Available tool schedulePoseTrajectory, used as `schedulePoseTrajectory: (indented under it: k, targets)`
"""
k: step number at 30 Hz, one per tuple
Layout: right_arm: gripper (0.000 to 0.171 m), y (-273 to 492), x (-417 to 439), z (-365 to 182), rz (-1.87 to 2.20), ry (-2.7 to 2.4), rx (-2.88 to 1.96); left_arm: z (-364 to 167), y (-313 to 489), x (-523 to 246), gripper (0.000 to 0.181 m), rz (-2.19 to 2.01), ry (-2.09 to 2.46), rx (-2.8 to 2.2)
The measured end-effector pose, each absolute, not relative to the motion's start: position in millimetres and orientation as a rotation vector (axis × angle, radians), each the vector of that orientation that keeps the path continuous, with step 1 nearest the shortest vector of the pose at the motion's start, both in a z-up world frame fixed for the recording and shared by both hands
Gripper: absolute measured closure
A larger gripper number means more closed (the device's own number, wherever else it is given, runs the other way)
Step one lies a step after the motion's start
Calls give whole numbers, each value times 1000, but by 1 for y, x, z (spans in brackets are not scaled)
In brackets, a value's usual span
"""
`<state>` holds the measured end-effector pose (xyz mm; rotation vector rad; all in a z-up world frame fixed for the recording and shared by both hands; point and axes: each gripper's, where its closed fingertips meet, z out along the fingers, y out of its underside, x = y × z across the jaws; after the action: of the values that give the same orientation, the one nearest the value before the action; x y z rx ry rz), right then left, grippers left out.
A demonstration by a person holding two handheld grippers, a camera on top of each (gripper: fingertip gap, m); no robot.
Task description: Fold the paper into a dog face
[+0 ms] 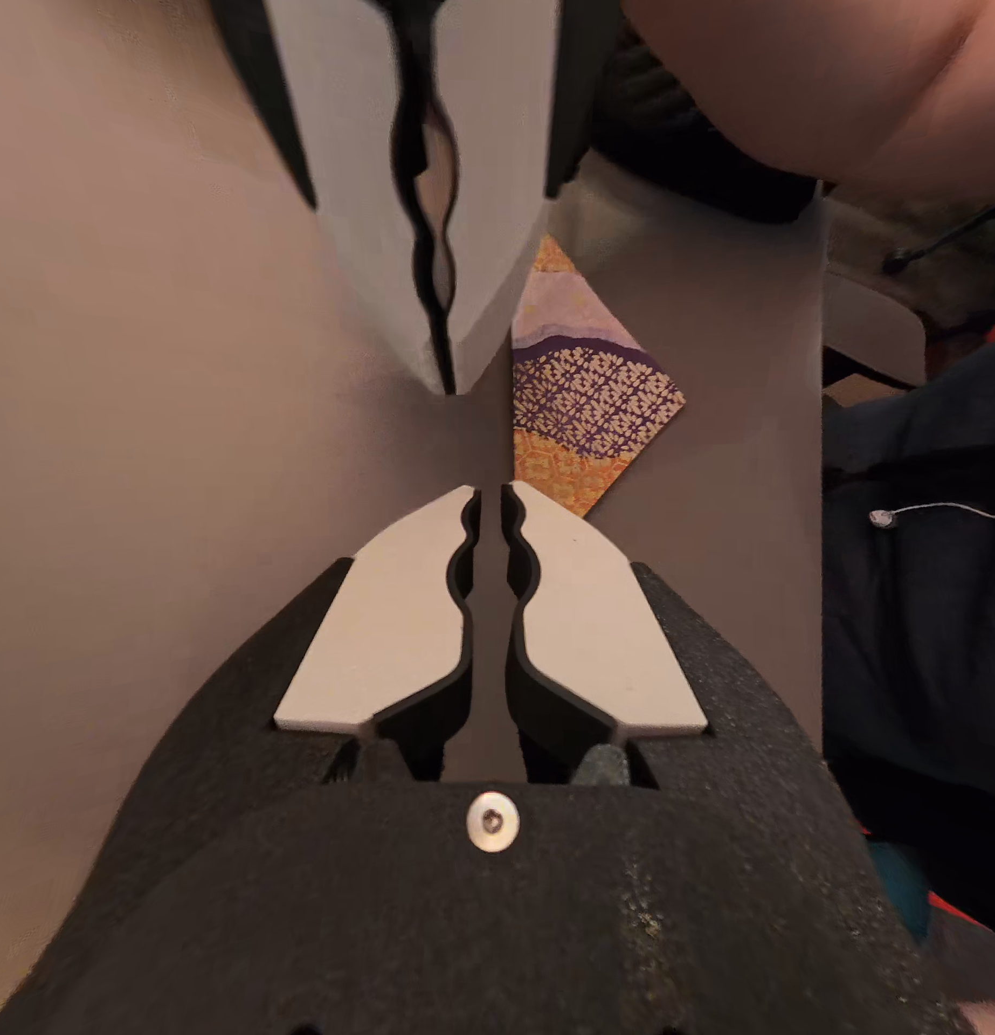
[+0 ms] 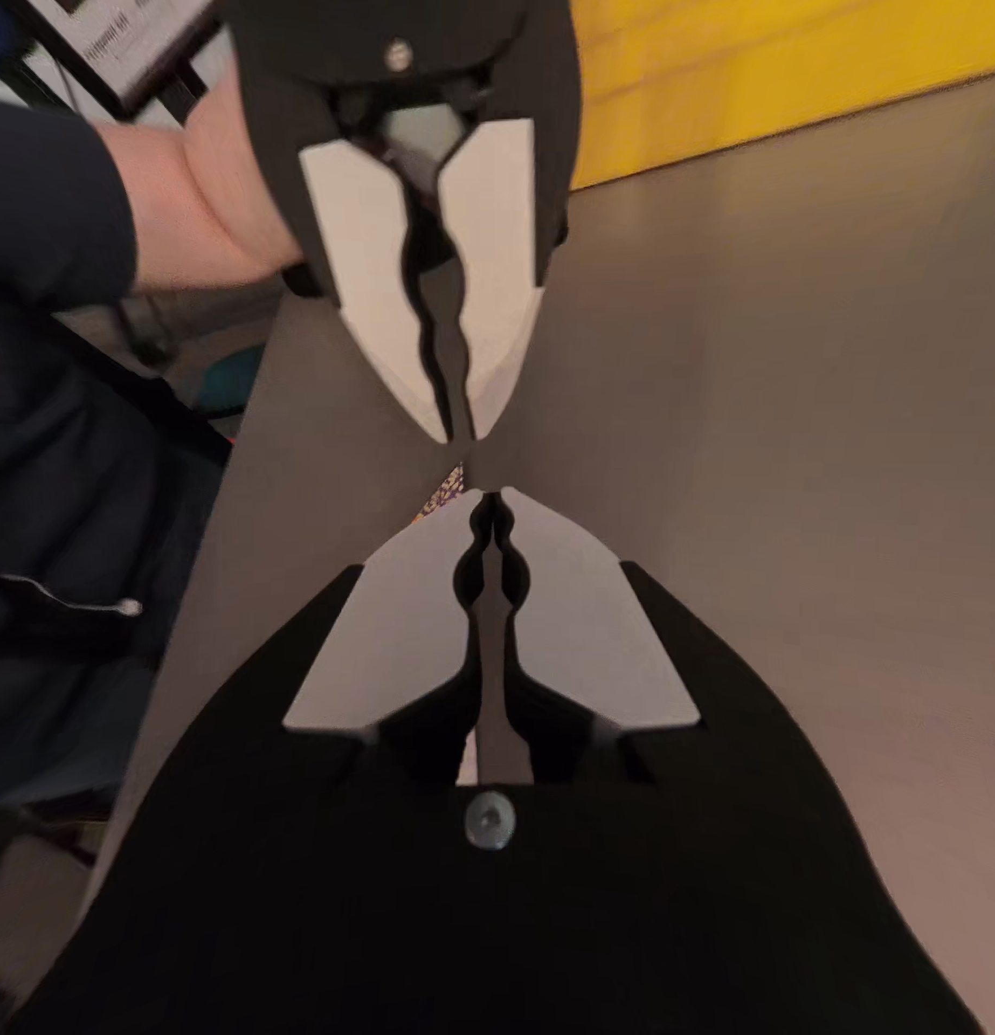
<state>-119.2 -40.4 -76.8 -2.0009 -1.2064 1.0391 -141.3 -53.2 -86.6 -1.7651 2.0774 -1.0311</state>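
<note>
The paper [image 1: 585, 392] is folded into a triangle, patterned in orange, purple and lilac, and lies flat on the grey table [image 1: 204, 392]. My left gripper [image 1: 489, 493] is just to the left of the paper's near corner, its jaws a narrow gap apart and empty. My right gripper [image 1: 447, 389] points towards it from the far side, shut and empty, with its tips beside the paper's left edge. In the right wrist view my right gripper [image 2: 492, 493] hides most of the paper [image 2: 447, 487]; the left gripper [image 2: 461, 437] faces it.
The table edge [image 1: 820, 504] runs close to the right of the paper, with a person in dark clothing [image 1: 921, 616] behind it. A bare forearm [image 1: 820, 84] is at the top right. A yellow surface [image 2: 792, 67] borders the table's far side. Only a small space, under 4 cm, lies between the two pairs of fingers.
</note>
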Motion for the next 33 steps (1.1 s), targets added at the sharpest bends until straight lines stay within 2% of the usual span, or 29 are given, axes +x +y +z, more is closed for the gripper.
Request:
schedulePoseTrajectory:
  k: [2, 7, 9, 15, 21, 25, 33]
  targets:
    - [167, -73, -120, -81, 948, -1338, -1936, -87, -64, -143, 166, -1068, 2079, -1757]
    - [158, -130, -127, -112, 871, -1449, -1900, -123, -79, -152, 161, -950, 2154, -1859]
    - [146, -135, -130, -122, 852, -1434, -1917, -129, -82, -157, 157, -957, 2150, -1926]
    - [157, -149, -126, -154, 717, -1508, -1999, -127, -80, -169, 150, -1080, 2126, -2059]
    - [169, -149, -125, -156, 663, -1500, -1965, -132, -79, -165, 152, -1192, 2139, -2163]
    - [168, -150, -125, -156, 638, -1506, -1937, -146, -68, -169, 152, -1063, 2205, -2238]
    - [168, -150, -125, -156, 622, -1501, -1921, -147, -76, -171, 159, -1171, 2241, -2377]
